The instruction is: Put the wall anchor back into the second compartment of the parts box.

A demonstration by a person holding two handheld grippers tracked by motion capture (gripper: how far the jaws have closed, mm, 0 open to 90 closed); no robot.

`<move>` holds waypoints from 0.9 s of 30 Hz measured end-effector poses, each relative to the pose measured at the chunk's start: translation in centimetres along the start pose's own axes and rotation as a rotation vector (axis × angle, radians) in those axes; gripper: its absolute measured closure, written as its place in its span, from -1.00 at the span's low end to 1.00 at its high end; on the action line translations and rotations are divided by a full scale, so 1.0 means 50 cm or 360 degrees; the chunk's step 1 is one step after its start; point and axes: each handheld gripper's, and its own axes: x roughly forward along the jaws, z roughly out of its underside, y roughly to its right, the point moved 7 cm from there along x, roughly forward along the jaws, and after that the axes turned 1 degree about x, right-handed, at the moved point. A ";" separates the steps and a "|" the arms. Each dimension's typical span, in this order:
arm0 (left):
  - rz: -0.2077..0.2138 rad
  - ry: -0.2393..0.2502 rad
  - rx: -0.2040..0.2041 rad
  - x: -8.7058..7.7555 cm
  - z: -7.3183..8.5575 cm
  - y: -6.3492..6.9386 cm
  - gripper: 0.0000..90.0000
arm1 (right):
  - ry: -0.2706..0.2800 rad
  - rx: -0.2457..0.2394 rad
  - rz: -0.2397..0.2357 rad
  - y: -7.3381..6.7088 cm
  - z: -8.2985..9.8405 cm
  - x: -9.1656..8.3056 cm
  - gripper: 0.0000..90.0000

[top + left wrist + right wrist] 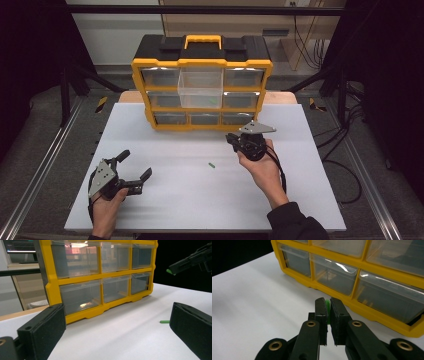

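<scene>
Jaws of the right gripper pinch a tiny green peg near the yellow organizer — light, stiff, slippery, best nipped mid-length; left gripper gapes, idle; another peg lies between.

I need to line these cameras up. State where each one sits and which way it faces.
High view: above the person's side, facing forward and down on the white table and yellow organizer; both forearms show.
Left gripper view: on the open left tongs, facing the organizer; the right tongs show too.
Right gripper view: on the right tongs, shut on a green piece.
All share the organizer.
</scene>
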 end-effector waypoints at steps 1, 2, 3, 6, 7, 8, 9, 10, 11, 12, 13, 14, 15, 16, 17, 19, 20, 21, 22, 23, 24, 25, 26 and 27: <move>0.0001 0.0001 0.0002 0.000 0.000 0.000 -0.99 | 0.0003 0.0000 0.0008 0.002 -0.003 -0.002 0.88; 0.0003 0.0003 0.0001 0.000 -0.001 0.000 -0.99 | 0.0009 -0.0007 0.0008 0.003 -0.004 -0.004 0.88; 0.0003 0.0003 0.0000 0.000 -0.001 0.000 -0.99 | 0.0013 -0.0002 0.0016 0.004 -0.007 -0.006 0.88; 0.0007 0.0002 0.0000 0.000 -0.001 0.001 -0.99 | 0.0022 0.0008 0.0026 0.006 -0.016 -0.014 0.88; 0.0006 0.0003 0.0000 -0.001 -0.002 0.001 -0.99 | 0.0031 -0.0005 0.0029 0.008 -0.021 -0.016 0.88; 0.0006 0.0005 -0.0002 -0.001 -0.002 0.000 -0.99 | 0.0034 -0.0004 0.0033 0.008 -0.026 -0.019 0.88; 0.0005 0.0007 -0.0004 -0.001 -0.002 0.000 -0.99 | 0.0041 -0.0003 0.0030 0.007 -0.030 -0.021 0.88; 0.0005 0.0007 -0.0006 -0.001 -0.002 -0.001 -0.99 | 0.0056 -0.0007 0.0026 0.007 -0.035 -0.023 0.88; 0.0005 0.0008 -0.0008 0.000 -0.002 -0.001 -0.99 | 0.0054 -0.0019 0.0025 0.007 -0.039 -0.026 0.88; 0.0005 0.0009 -0.0010 0.000 -0.002 -0.001 -0.99 | 0.0051 -0.0021 0.0032 0.008 -0.043 -0.028 0.88; 0.0006 0.0010 -0.0011 0.000 -0.002 -0.001 -0.99 | 0.0058 -0.0017 0.0036 0.008 -0.048 -0.030 0.88; 0.0007 0.0012 -0.0011 0.000 -0.003 -0.001 -0.99 | 0.0065 -0.0021 0.0039 0.009 -0.053 -0.031 0.88; 0.0008 0.0012 -0.0012 0.000 -0.003 -0.001 -0.99 | 0.0062 -0.0013 0.0046 0.009 -0.057 -0.034 0.88; 0.0008 0.0011 -0.0014 0.000 -0.002 -0.001 -0.99 | 0.0072 -0.0018 0.0049 0.010 -0.062 -0.037 0.88; 0.0008 0.0011 -0.0016 0.000 -0.002 -0.001 -0.99 | 0.0085 -0.0013 0.0049 0.011 -0.068 -0.039 0.88; 0.0010 0.0012 -0.0016 -0.001 -0.002 -0.001 -0.99 | 0.0099 -0.0022 0.0052 0.010 -0.078 -0.044 0.88; 0.0009 0.0012 -0.0016 -0.001 -0.002 -0.001 -0.99 | 0.0114 -0.0014 0.0055 0.009 -0.083 -0.045 0.88; 0.0008 0.0012 -0.0018 -0.001 -0.002 -0.001 -0.99 | 0.0123 -0.0020 0.0053 0.009 -0.087 -0.046 0.88; 0.0008 0.0012 -0.0018 0.000 -0.002 -0.001 -0.99 | 0.0125 -0.0020 0.0057 0.009 -0.090 -0.047 0.88; 0.0008 0.0010 -0.0018 0.000 -0.002 -0.002 -0.99 | 0.0124 -0.0021 0.0056 0.009 -0.093 -0.047 0.88; 0.0008 0.0010 -0.0018 0.000 -0.002 -0.001 -1.00 | 0.0129 -0.0023 0.0053 0.009 -0.096 -0.048 0.88; 0.0009 0.0010 -0.0017 0.000 -0.002 -0.001 -0.99 | 0.0132 -0.0023 0.0054 0.009 -0.100 -0.049 0.88; 0.0009 0.0009 -0.0017 0.000 -0.002 -0.001 -0.99 | 0.0140 -0.0028 0.0050 0.009 -0.104 -0.050 0.88; 0.0009 0.0009 -0.0016 0.000 -0.001 -0.001 -0.99 | 0.0141 -0.0033 0.0054 0.010 -0.108 -0.051 0.88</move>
